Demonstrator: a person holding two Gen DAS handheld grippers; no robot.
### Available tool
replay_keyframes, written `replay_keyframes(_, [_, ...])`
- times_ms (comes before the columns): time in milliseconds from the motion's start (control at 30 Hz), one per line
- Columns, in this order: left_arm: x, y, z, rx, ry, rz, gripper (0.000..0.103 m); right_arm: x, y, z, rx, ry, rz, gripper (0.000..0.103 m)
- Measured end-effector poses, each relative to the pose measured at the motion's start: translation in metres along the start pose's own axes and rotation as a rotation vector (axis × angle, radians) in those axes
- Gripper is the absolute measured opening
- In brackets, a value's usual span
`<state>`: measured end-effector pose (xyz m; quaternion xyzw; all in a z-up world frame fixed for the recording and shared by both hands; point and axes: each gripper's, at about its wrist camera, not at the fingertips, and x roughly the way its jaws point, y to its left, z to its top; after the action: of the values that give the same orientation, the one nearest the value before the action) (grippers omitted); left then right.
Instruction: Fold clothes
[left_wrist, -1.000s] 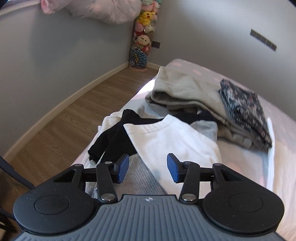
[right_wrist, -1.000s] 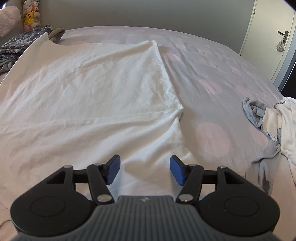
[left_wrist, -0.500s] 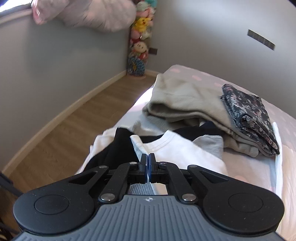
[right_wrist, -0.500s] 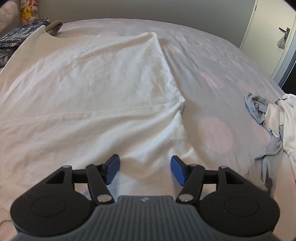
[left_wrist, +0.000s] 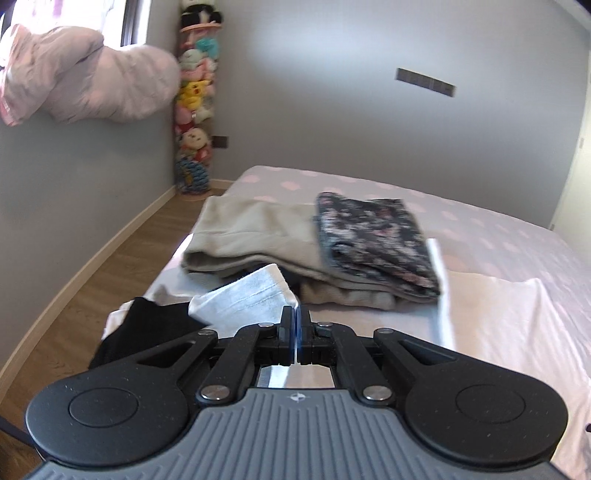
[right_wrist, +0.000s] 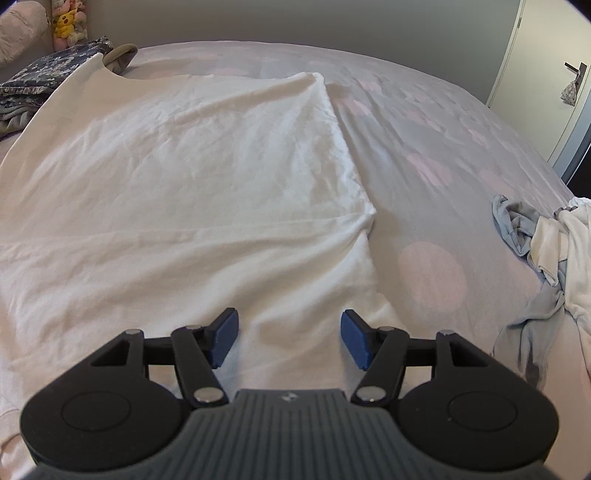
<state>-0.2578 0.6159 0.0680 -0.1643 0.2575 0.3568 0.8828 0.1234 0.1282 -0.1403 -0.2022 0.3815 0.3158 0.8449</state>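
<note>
Left gripper (left_wrist: 296, 325): jaws fully closed, pinching white sleeve (left_wrist: 255, 297). Right gripper (right_wrist: 288, 332): jaws apart, empty, over white shirt (right_wrist: 177, 192) spread on bed (right_wrist: 424, 155). Folded stack (left_wrist: 325, 247) done; crumpled pile (right_wrist: 543, 243) remains.

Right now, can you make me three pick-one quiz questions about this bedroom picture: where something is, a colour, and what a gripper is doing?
1. Where is the dark flowery folded cloth?
A. on the beige folded pile
B. on the floor
C. hanging on the door

2. What colour is the big shirt spread on the bed?
A. red
B. white
C. black

3. What are the left gripper fingers doing?
A. wide open
B. shut on a white sleeve
C. holding a toy

Answers: 1 A, it lies atop the beige clothes. 2 B, the cloth looks white. 3 B, the fingers meet with white fabric pinched between them.
</note>
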Motion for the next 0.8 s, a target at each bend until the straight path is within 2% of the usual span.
replay_keyframes(267, [-0.033, -0.105, -0.024, 0.05, -0.015, -0.126, 0.0, -0.033, -0.009, -0.002, 0.127, -0.004, 0.164, 0.065])
replay_keyframes(433, [-0.041, -0.172, -0.056, 0.015, -0.012, -0.204, 0.0, -0.047, -0.01, -0.008, 0.181, 0.033, 0.263, 0.065])
replay_keyframes(500, [-0.04, -0.197, -0.072, 0.005, -0.001, -0.218, 0.0, -0.051, -0.008, -0.011, 0.171, 0.057, 0.294, 0.065])
replay_keyframes(633, [-0.035, -0.241, -0.106, -0.009, 0.042, -0.231, 0.0, -0.062, -0.007, -0.018, 0.101, 0.052, 0.306, 0.065])
replay_keyframes(800, [-0.023, -0.288, -0.146, 0.047, 0.108, -0.219, 0.0, -0.072, -0.011, -0.028, 0.067, 0.033, 0.324, 0.064])
